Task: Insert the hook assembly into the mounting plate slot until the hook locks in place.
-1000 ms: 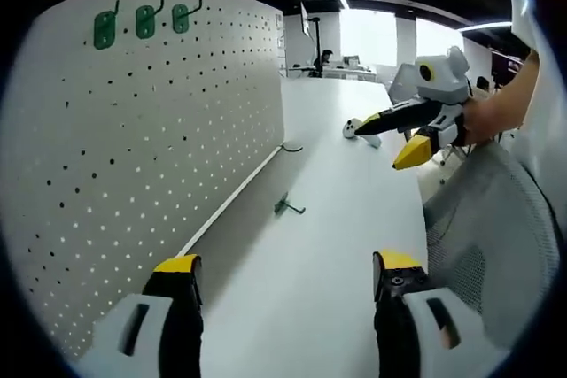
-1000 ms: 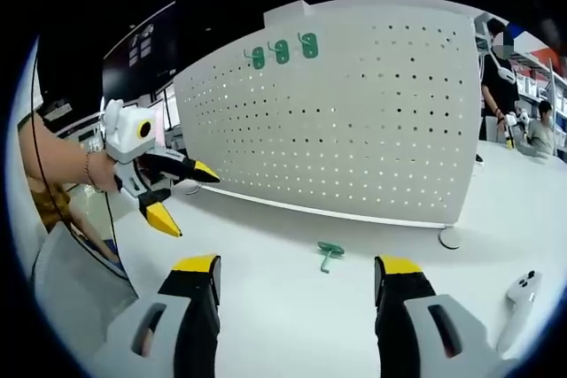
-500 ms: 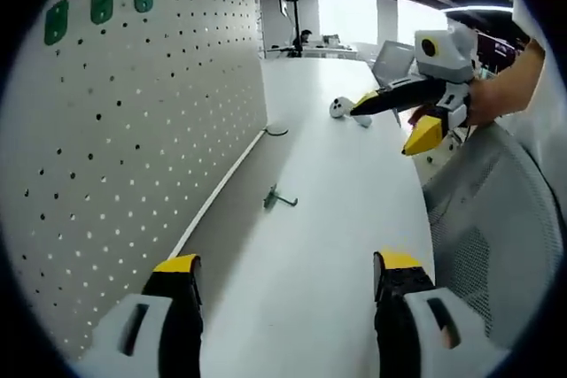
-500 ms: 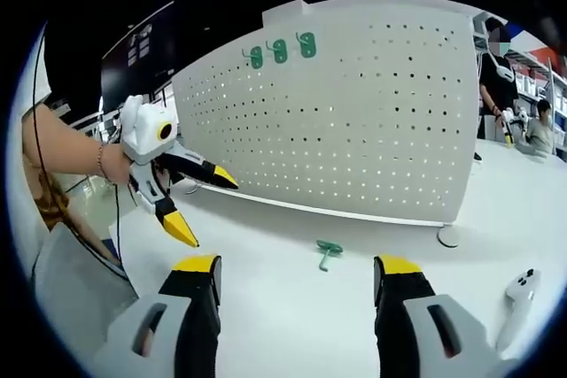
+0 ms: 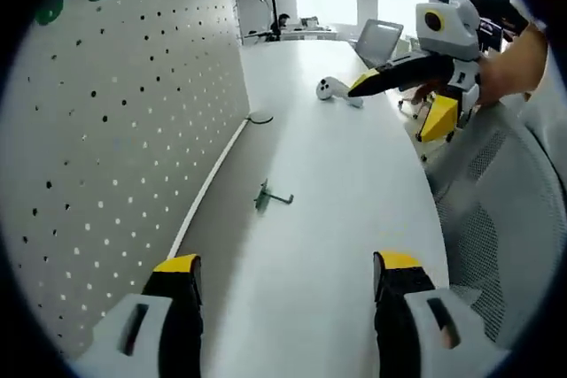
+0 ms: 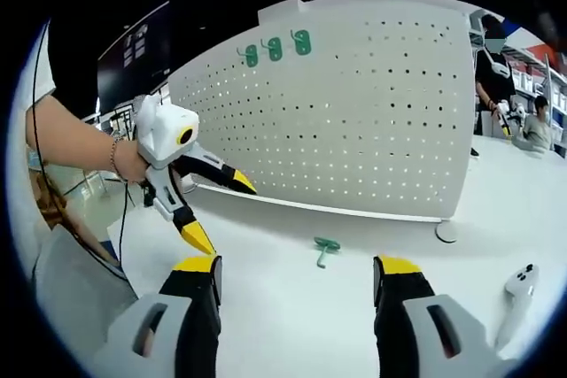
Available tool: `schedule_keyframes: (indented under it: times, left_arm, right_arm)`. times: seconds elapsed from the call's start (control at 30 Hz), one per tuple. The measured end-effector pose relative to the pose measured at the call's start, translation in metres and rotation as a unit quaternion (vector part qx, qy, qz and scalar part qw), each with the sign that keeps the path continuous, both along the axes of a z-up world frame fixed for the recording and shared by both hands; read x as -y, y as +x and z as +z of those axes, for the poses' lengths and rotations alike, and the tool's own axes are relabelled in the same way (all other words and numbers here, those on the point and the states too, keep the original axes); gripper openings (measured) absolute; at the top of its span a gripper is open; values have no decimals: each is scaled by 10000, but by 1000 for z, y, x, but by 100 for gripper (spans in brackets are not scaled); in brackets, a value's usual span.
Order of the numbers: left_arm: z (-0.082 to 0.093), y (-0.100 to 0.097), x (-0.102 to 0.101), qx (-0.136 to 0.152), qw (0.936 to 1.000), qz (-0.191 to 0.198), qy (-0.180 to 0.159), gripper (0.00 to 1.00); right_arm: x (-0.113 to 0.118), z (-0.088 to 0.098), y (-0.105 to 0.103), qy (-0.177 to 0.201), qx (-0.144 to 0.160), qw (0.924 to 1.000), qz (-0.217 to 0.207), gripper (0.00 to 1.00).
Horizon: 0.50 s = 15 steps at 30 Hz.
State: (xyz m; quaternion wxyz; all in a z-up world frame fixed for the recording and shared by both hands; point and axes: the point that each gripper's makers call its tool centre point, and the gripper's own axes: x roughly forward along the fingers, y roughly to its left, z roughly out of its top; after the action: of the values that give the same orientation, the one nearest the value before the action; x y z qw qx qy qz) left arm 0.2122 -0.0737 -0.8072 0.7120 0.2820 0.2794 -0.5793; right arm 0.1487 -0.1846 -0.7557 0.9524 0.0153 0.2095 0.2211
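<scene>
Left tongs (image 6: 217, 210) moved nearer hook (image 6: 324, 247); both tongs gaping, empty.

No legible text, labels, brands or numbers. Dark wall panel (image 6: 133, 46) at upper left of right gripper view carries pale markings, too small and blurred to read. Pegboard (image 6: 354, 112), green hooks (image 6: 273, 48) on it and white controller (image 6: 516, 289) on the table bear no readable marks.
</scene>
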Motion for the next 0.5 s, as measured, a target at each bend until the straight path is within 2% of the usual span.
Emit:
schedule_keyframes:
  times: [0.5]
  left_arm:
    - [-6,17,23,17,9985,-499,245,82]
  right_arm:
    - [-2,-3,0,-69,-54,10000,44,68]
